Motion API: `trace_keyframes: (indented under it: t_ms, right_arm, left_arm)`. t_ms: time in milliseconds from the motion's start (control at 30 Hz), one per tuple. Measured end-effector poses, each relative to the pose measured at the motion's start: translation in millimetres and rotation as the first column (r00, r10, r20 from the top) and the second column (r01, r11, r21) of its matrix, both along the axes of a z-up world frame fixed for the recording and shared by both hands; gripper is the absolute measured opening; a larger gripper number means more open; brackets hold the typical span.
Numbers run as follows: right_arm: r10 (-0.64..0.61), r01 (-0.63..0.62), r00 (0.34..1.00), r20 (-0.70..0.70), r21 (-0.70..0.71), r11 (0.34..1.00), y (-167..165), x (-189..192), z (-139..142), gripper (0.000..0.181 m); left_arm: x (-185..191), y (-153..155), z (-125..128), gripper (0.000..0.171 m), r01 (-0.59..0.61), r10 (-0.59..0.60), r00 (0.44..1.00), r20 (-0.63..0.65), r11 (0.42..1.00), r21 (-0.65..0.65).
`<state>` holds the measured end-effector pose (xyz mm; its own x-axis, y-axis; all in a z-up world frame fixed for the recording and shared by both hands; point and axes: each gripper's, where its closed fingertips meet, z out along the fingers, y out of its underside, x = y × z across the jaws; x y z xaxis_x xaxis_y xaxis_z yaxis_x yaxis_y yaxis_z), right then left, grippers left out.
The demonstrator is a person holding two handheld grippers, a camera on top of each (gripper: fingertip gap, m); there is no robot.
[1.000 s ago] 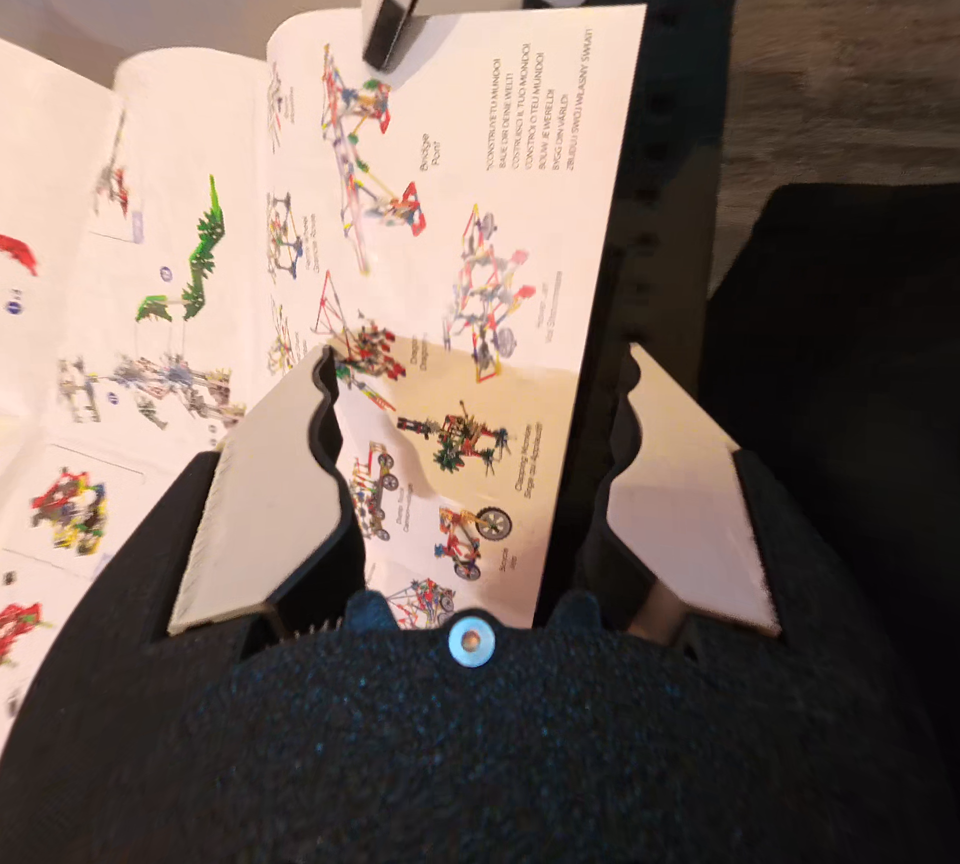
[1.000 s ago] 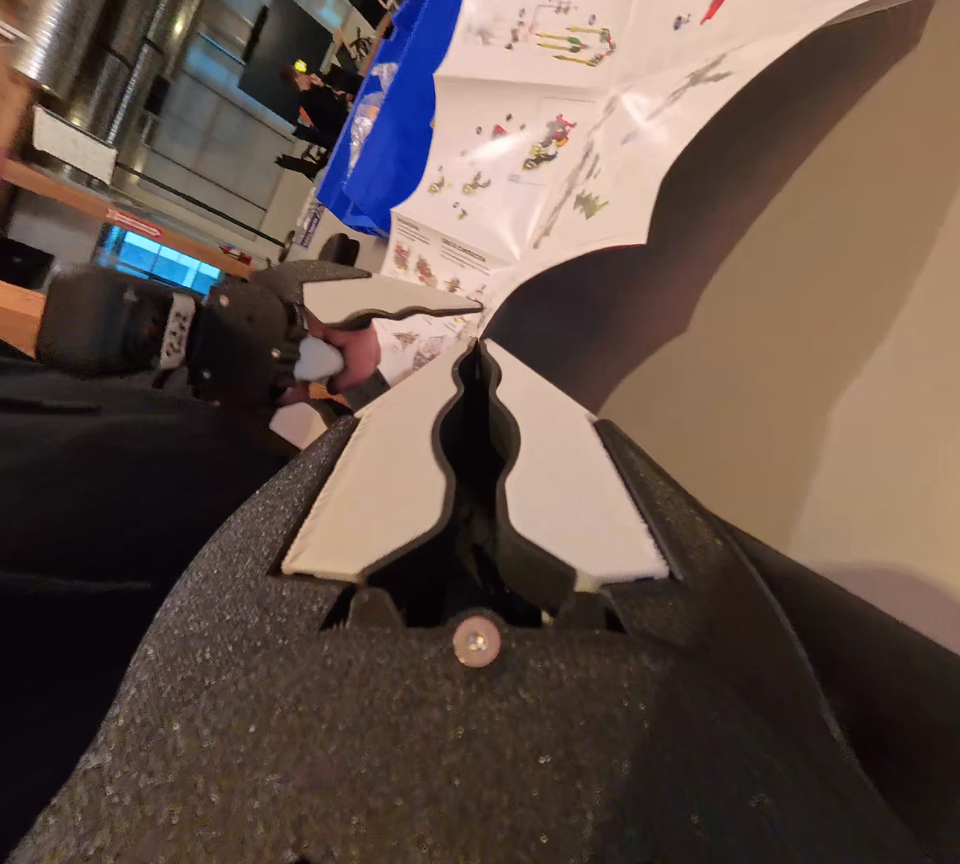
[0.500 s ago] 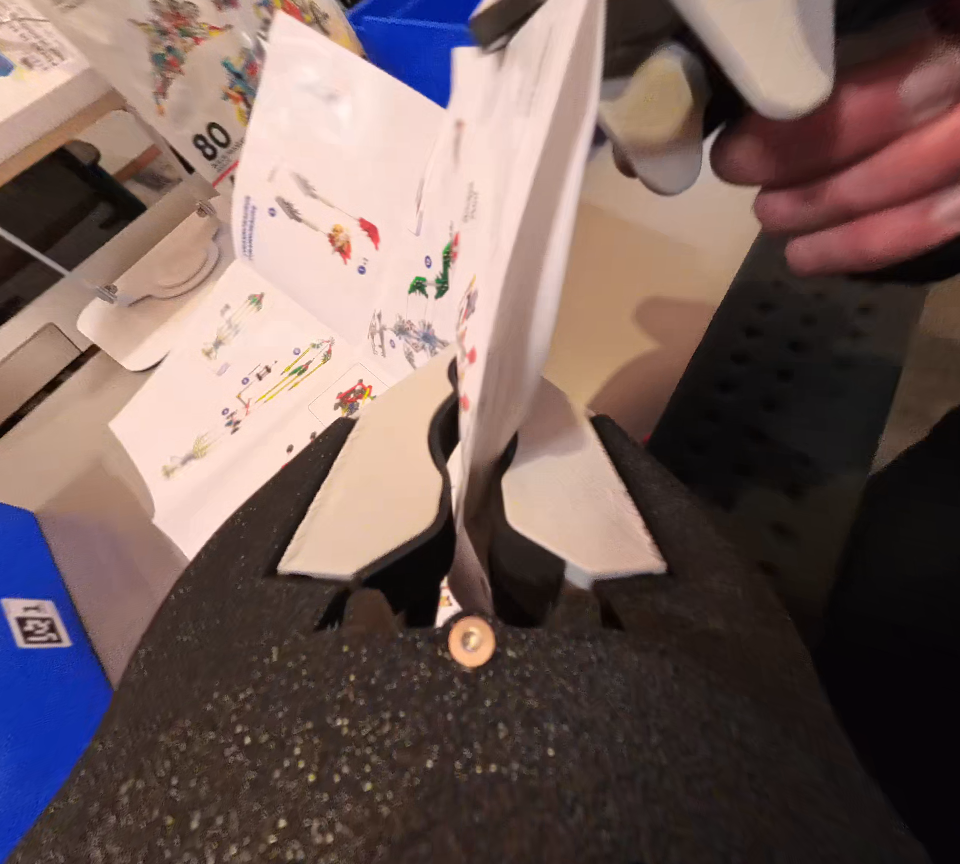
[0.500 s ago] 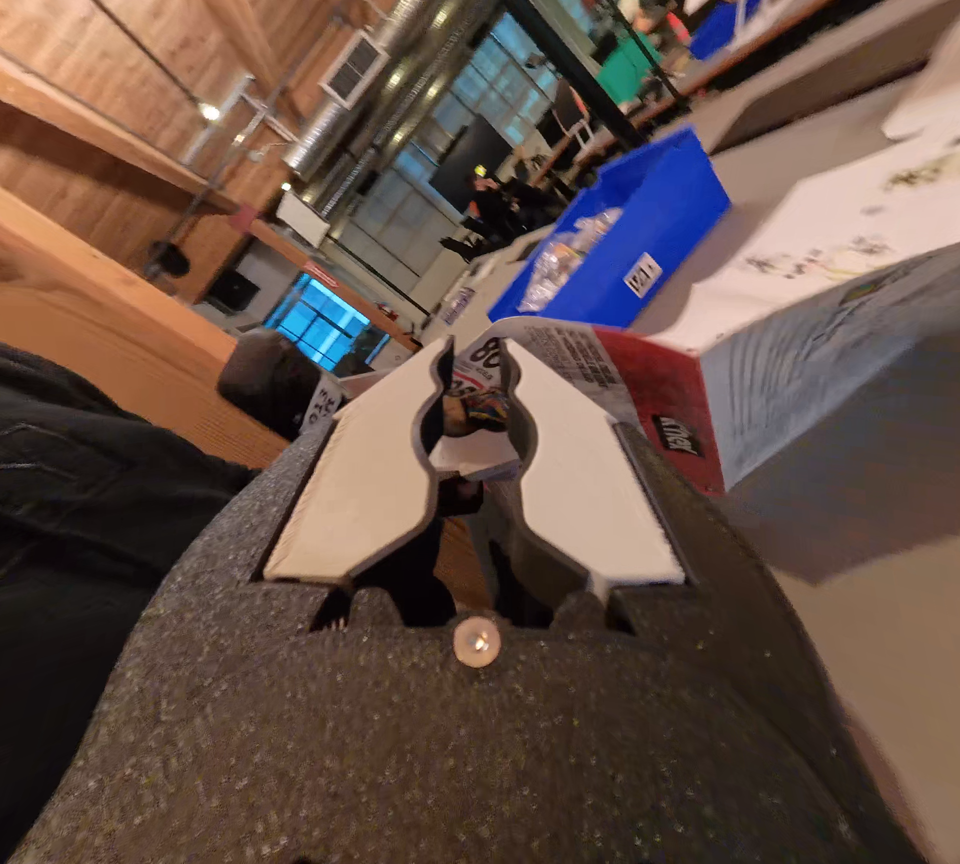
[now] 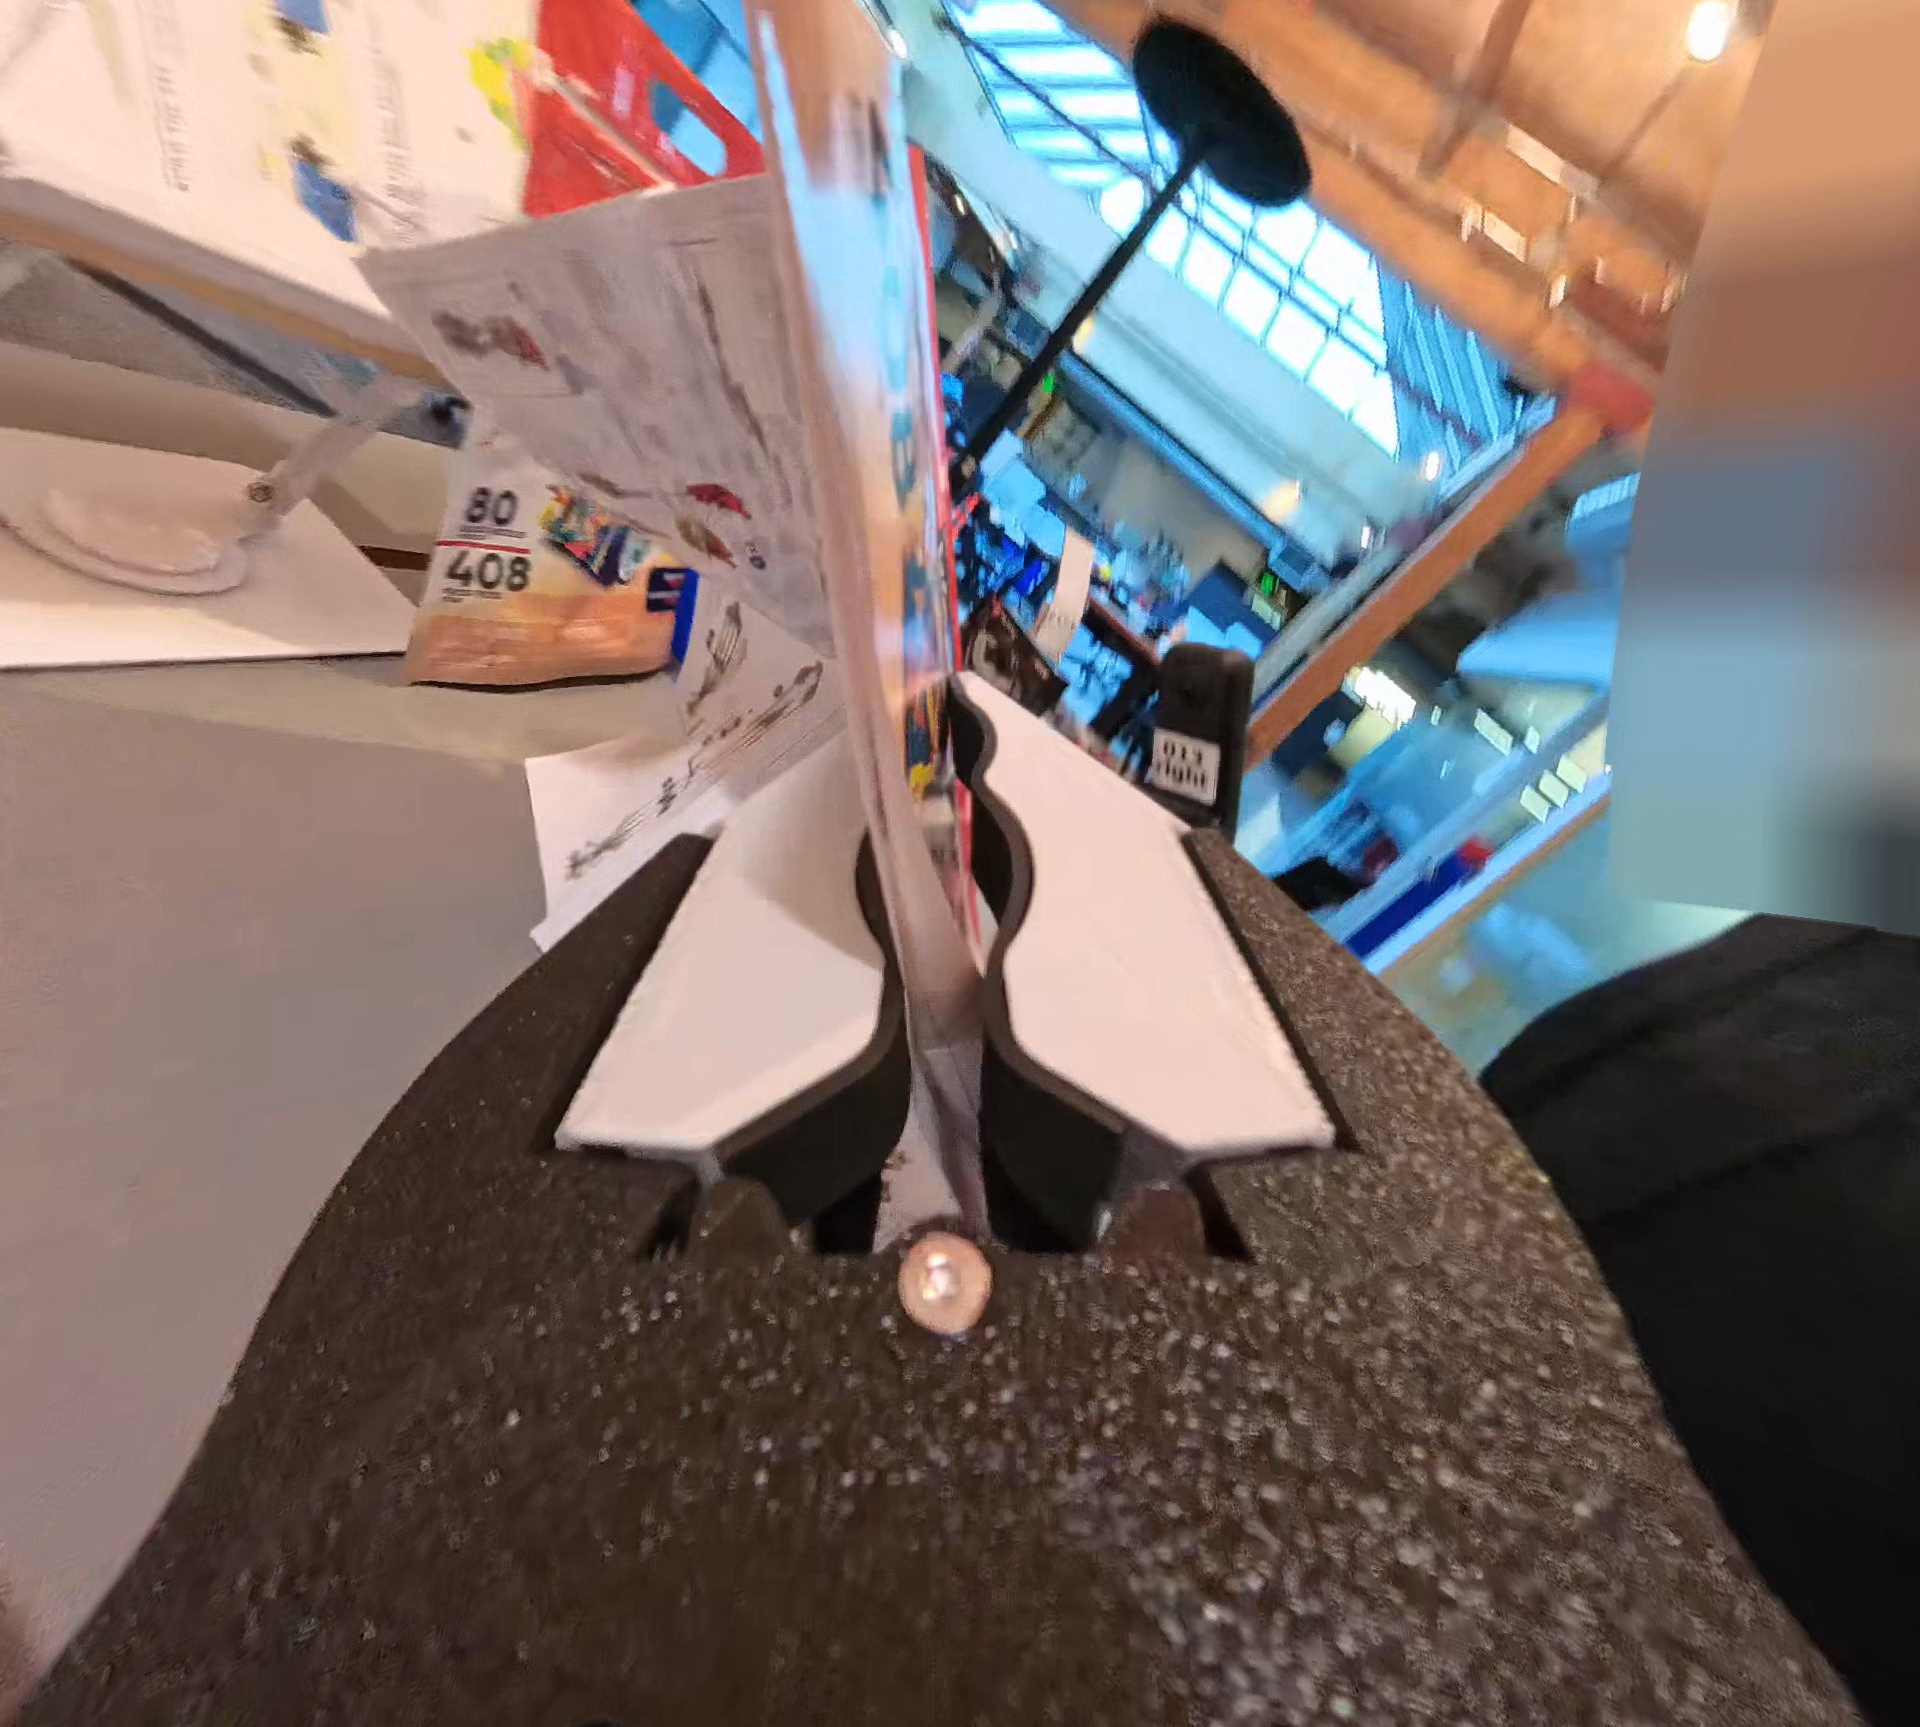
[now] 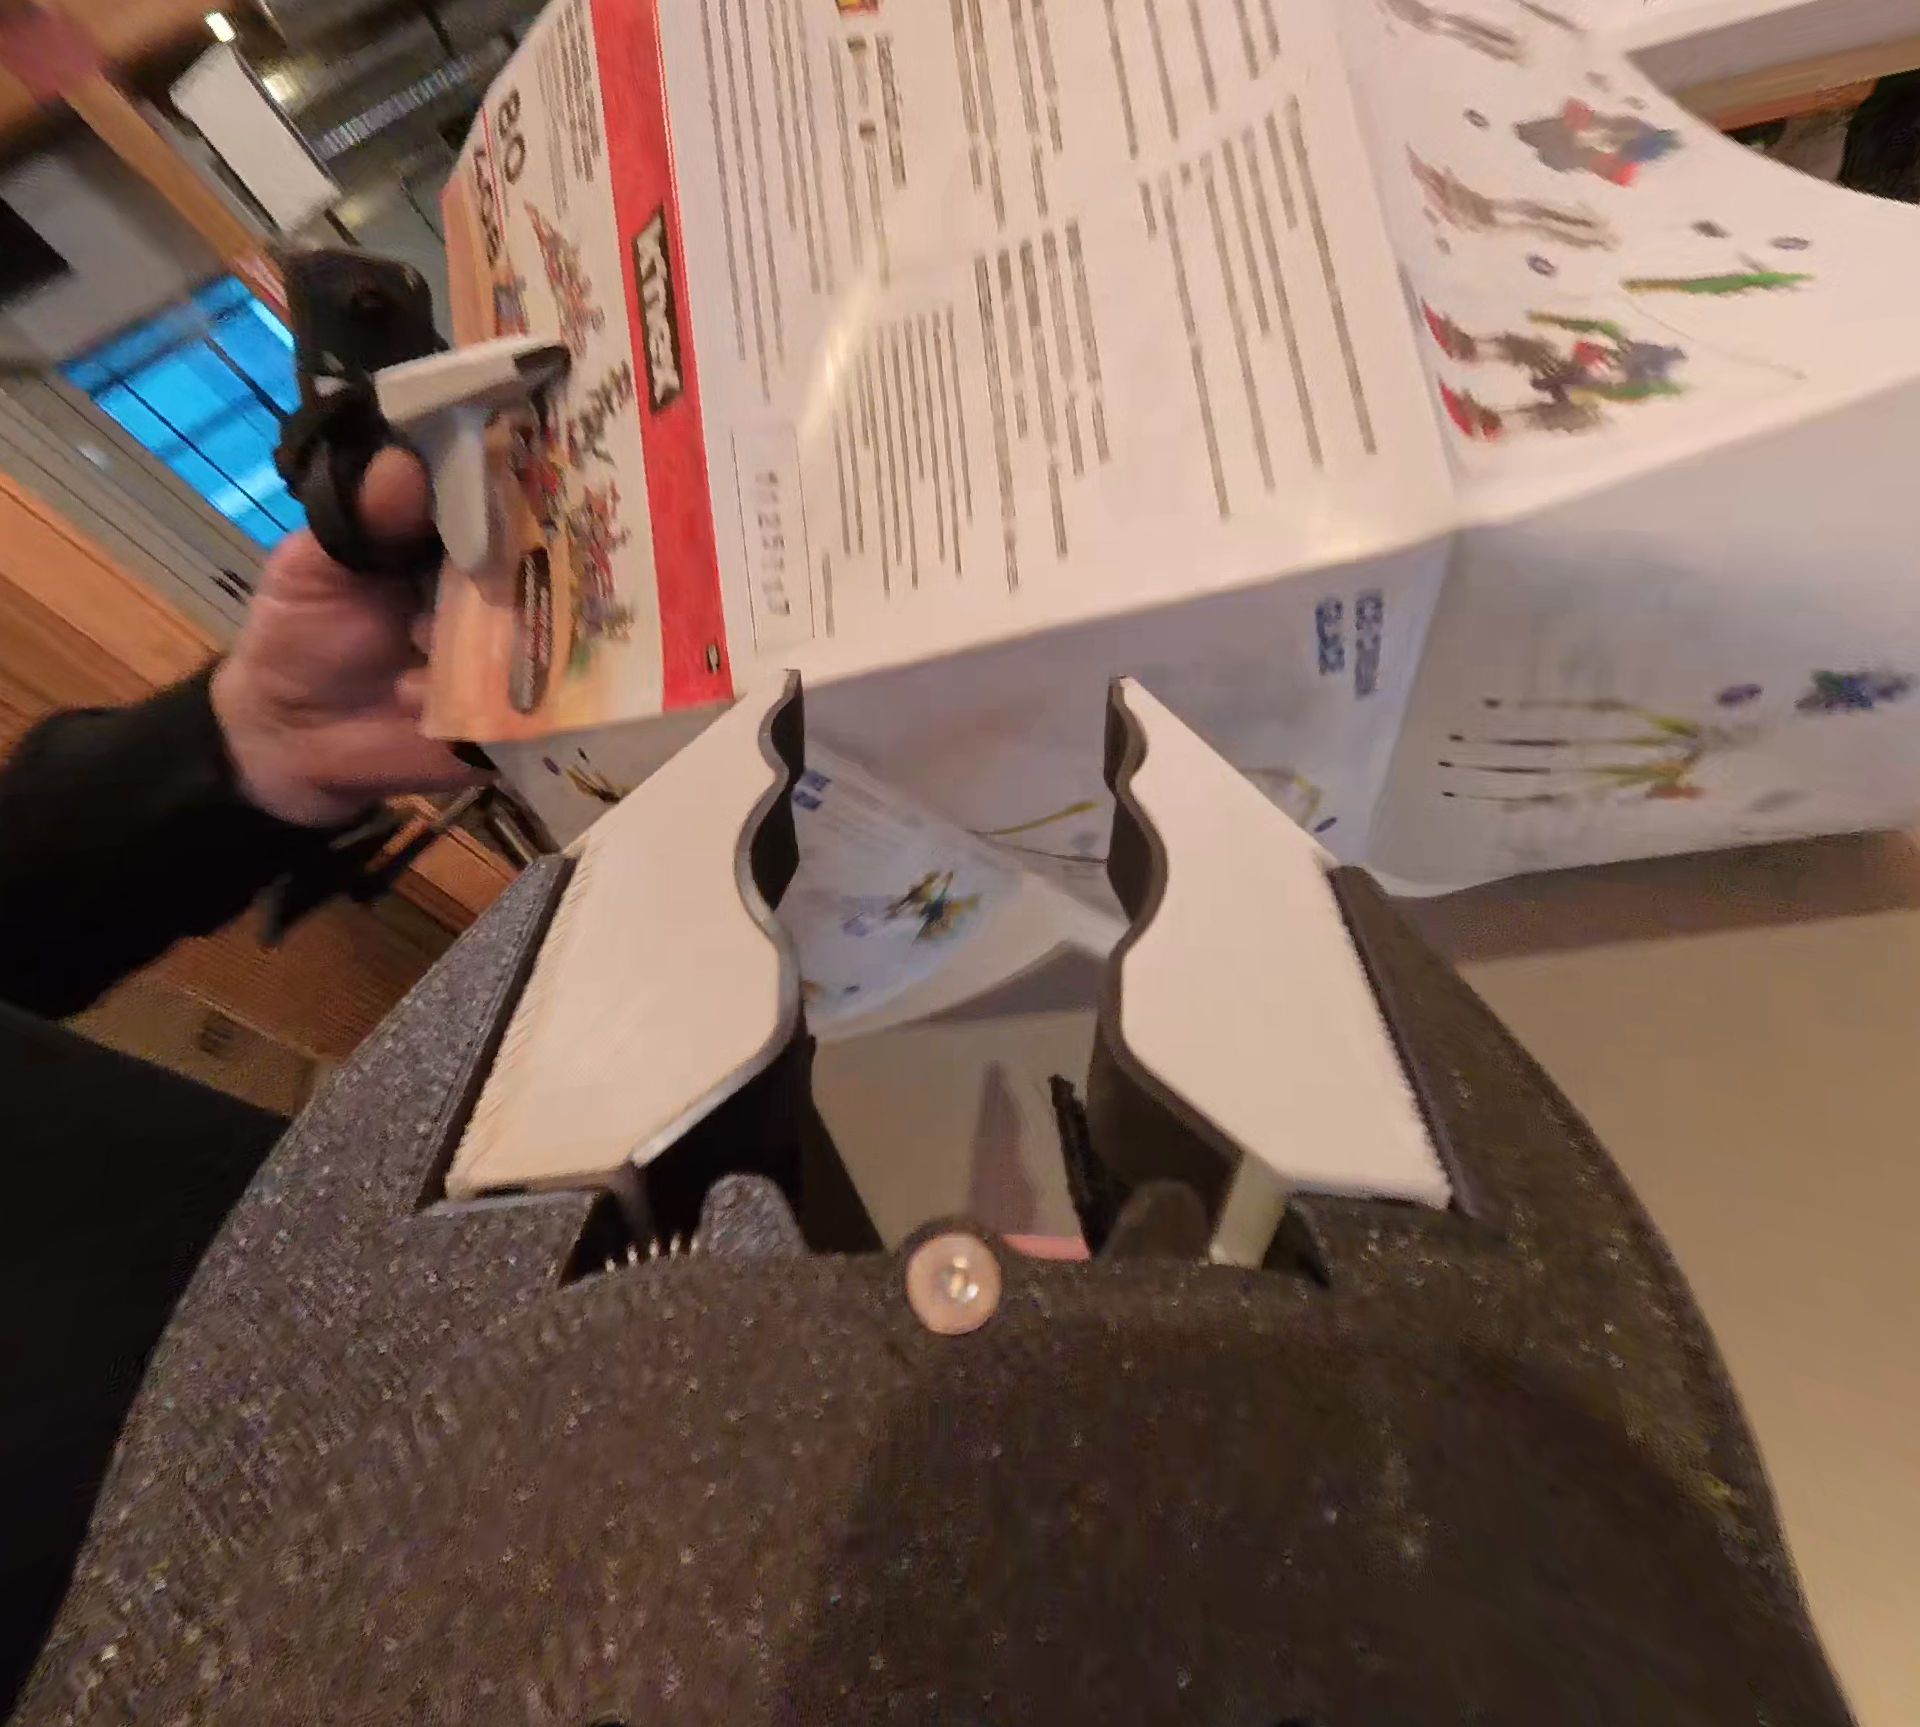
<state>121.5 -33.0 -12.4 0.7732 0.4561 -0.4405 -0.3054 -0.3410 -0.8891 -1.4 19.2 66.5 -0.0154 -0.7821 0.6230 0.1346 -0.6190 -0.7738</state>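
A large fold-out printed sheet (image 6: 1039, 275), white with small coloured model pictures and a red-edged cover panel, hangs half unfolded above the beige table (image 6: 1662, 1106). My left gripper (image 5: 925, 701) is shut on the sheet's edge (image 5: 831, 347), which stands upright and edge-on between the fingers. In the right wrist view the left gripper (image 6: 540, 363) pinches the cover panel at far left, held by a hand (image 6: 322, 669). My right gripper (image 6: 956, 711) is open and empty, just below the sheet's lower folds, not touching it.
A white printed box (image 5: 208, 15) rests on a stand with a white round base (image 5: 125, 534) at the left of the table (image 5: 208, 1002). A black pole with a disc top (image 5: 1216, 108) stands behind. A black sleeve (image 6: 94, 856) is at the left. My hands' fingertips stand some 15 cm from each other. To reach the white round base (image 5: 125, 534) in a straight line is about 40 cm for my right fingers, about 45 cm for my left.
My right gripper has opened and let go of the sheet's corner. My left gripper, which shut on the sheet earlier, has tilted up with it, so the sheet now stands upright.
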Motion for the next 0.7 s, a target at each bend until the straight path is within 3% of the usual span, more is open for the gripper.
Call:
trace_keyframes:
  t_ms: [133, 200, 400, 500, 700]
  right_arm:
    - [0.012, -0.011, 1.000, 0.013, -0.042, 0.999, 14, -11, -17, 0.059]
    - [0.024, -0.021, 0.998, 0.054, -0.063, 0.998, 22, -19, -28, 0.059]
    - [0.144, -0.108, 0.959, 0.246, -0.156, 0.982, 43, -58, -77, 0.059]
    - [0.200, -0.124, 0.917, 0.344, -0.231, 0.965, 48, -71, -107, 0.059]
    - [0.291, -0.161, 0.903, 0.316, -0.380, 0.911, 43, -79, -147, 0.059]
  left_arm:
    - [-47, 34, -29, 0.000, -0.186, 0.203, 0.978, 0.047, 0.952, -0.242]
    - [-71, 43, -45, 0.000, -0.263, 0.285, 0.958, 0.030, 0.916, -0.304]
    - [-115, 44, -87, 0.000, -0.430, 0.410, 0.903, -0.129, 0.858, -0.280]
    - [-126, 45, -95, 0.000, -0.471, 0.443, 0.882, -0.161, 0.844, -0.257]
    - [-128, 42, -108, 0.000, -0.496, 0.447, 0.862, -0.237, 0.840, -0.219]
